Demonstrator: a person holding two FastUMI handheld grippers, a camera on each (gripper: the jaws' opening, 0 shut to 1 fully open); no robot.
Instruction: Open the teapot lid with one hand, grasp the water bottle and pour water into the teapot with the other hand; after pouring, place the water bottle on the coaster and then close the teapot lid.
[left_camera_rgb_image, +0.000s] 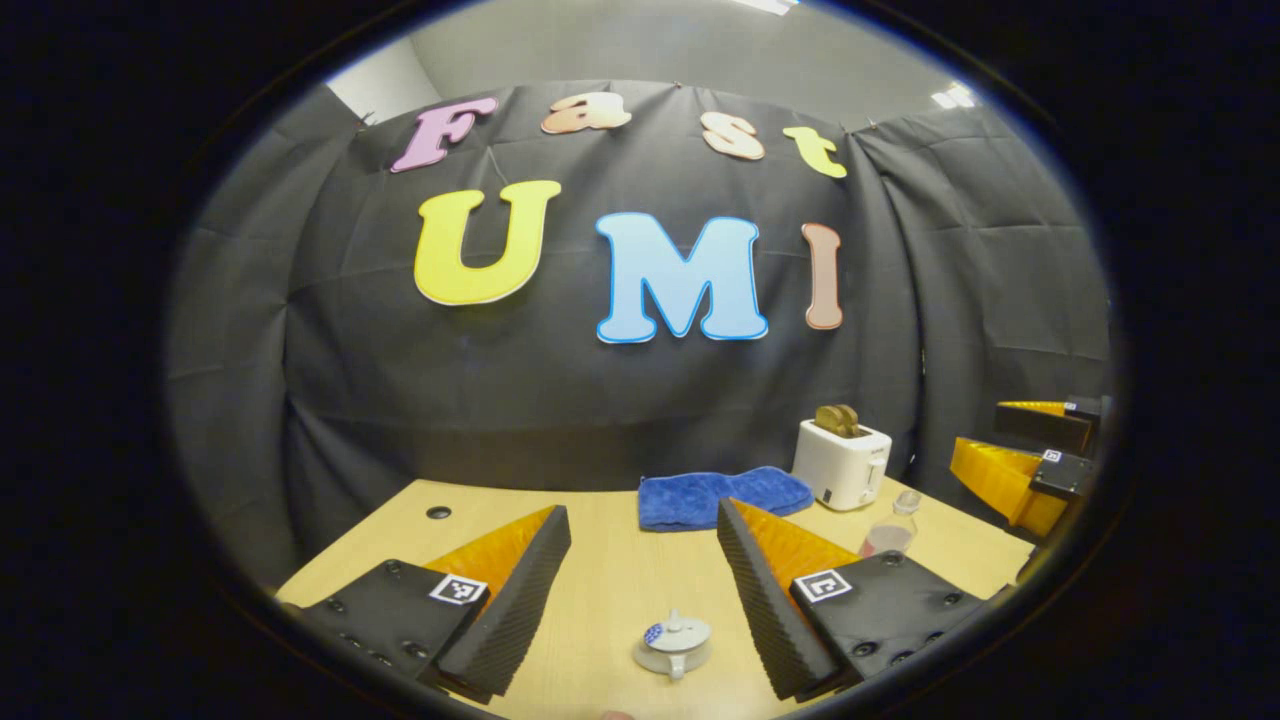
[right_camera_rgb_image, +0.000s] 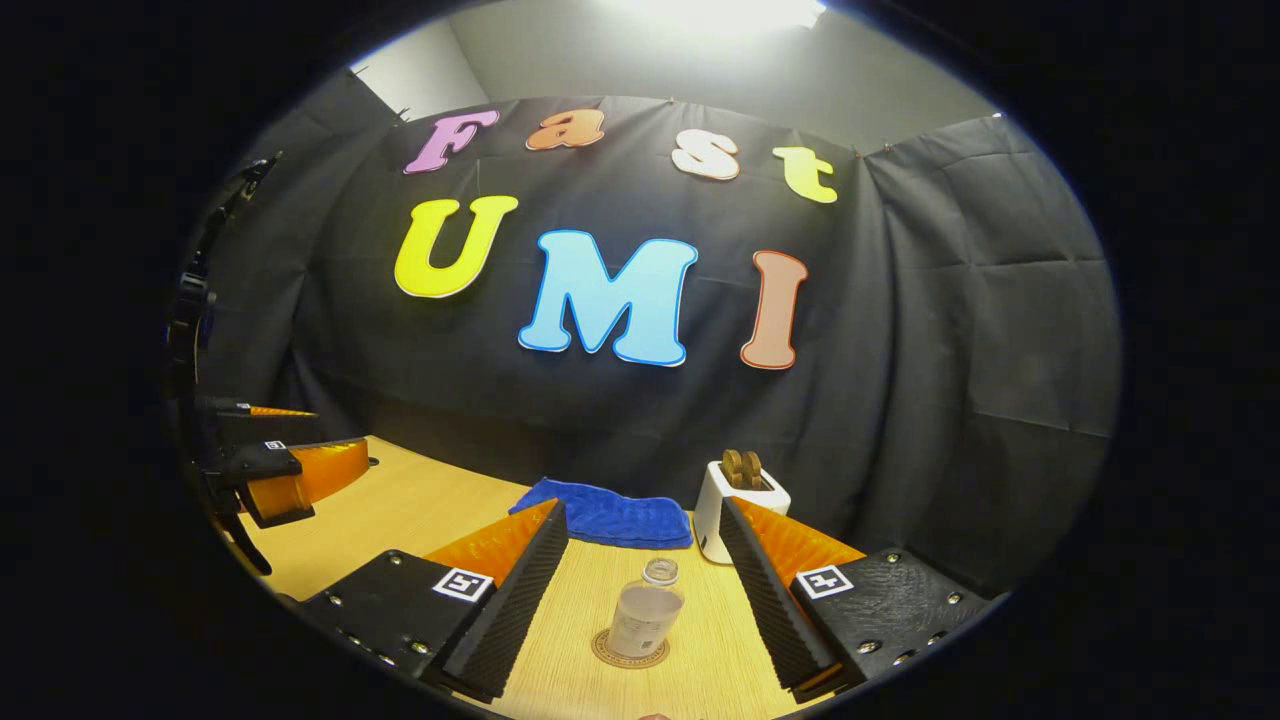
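In the left gripper view, the left gripper (left_camera_rgb_image: 644, 575) hung above the wooden table (left_camera_rgb_image: 600, 560) with its jaws spread wide and nothing between them. One teapot (left_camera_rgb_image: 673, 645) sat on the table low between the two fingers, touching neither; its lid (left_camera_rgb_image: 675, 631) was on, knob upward, and a short part, probably the spout, jutted toward the camera, though the picture was too small there to be sure. One water bottle (left_camera_rgb_image: 892, 531) stood upright beyond the right-hand finger, its long axis vertical and its neck at the top. Farther back lay one folded blue cloth (left_camera_rgb_image: 722, 497), and just beside it one white toaster (left_camera_rgb_image: 842, 462) with slices standing in its slots. The right gripper (left_camera_rgb_image: 1030, 455) appeared at the far right edge above the table, its fingers apart. In the right gripper view, the right gripper (right_camera_rgb_image: 643, 570) was likewise released, jaws wide and holding nothing. The water bottle (right_camera_rgb_image: 645, 612) stood upright on the one round coaster (right_camera_rgb_image: 630, 652), centred between the fingers and apart from both, with no cap on its mouth. This view gave the coaster clearly, whereas the left gripper view gave the teapot. Behind the bottle were the blue cloth (right_camera_rgb_image: 605, 515) and the toaster (right_camera_rgb_image: 738, 505), side by side. The left gripper (right_camera_rgb_image: 300, 465) sat at the left edge over the table (right_camera_rgb_image: 420, 510).
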